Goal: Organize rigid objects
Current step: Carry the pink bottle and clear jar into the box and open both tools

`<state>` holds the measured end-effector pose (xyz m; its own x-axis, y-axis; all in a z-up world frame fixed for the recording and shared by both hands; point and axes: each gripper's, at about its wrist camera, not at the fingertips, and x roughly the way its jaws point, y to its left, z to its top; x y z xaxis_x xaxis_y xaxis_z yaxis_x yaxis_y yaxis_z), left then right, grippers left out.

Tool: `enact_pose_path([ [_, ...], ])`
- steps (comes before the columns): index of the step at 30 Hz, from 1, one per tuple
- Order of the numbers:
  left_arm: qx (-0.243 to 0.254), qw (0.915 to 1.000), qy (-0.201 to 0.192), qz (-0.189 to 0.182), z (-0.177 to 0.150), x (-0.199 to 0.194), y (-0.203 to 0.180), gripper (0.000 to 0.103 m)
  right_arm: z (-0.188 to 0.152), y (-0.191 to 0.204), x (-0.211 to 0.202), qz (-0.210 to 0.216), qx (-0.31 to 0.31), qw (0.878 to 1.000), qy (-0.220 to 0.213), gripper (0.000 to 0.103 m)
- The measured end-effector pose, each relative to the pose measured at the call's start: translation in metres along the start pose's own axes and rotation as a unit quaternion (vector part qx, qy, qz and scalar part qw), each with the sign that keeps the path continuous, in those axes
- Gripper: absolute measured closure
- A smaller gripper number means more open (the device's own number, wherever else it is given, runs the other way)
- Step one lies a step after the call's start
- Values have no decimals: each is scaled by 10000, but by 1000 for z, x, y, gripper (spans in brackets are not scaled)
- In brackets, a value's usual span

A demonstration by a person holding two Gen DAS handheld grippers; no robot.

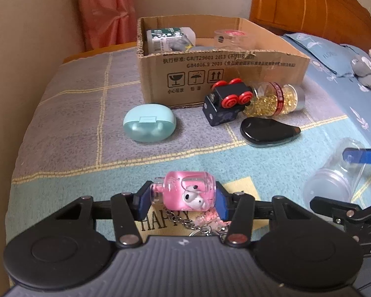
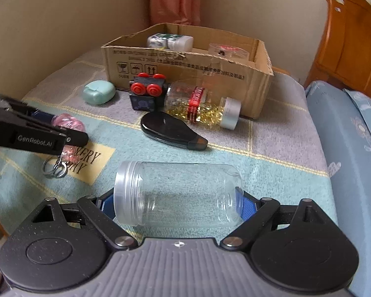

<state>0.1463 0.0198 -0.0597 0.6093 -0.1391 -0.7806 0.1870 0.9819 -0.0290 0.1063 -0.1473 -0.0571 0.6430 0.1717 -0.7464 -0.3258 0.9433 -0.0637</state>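
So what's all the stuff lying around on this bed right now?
cardboard box: one, brown, far end of the blanket, holding a white bottle and a clear tub
earbud case: one, mint, left of the box front
toy block: one, black with red wheels, before the box
capsule jar: one, clear with gold contents, lying beside the block
black pod: one, in front of the jar
pink keychain bottle: one, in the left gripper
empty jar: one, clear, on its side between the right gripper fingers

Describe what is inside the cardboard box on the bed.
Inside the cardboard box lie a white container with a green label and a clear tub with a red label. The front wall hides the box's floor.
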Motion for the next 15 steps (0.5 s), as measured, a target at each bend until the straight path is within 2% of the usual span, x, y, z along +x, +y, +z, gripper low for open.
enact_pose_path([
  [7,259,9995,81,-165,9,-12,4,53,7,-4,-11,339,-341,9988,68,10],
  [15,578,9979,84,-293,29,-32,5,53,33,-20,-28,606,-484,9970,-55,10],
])
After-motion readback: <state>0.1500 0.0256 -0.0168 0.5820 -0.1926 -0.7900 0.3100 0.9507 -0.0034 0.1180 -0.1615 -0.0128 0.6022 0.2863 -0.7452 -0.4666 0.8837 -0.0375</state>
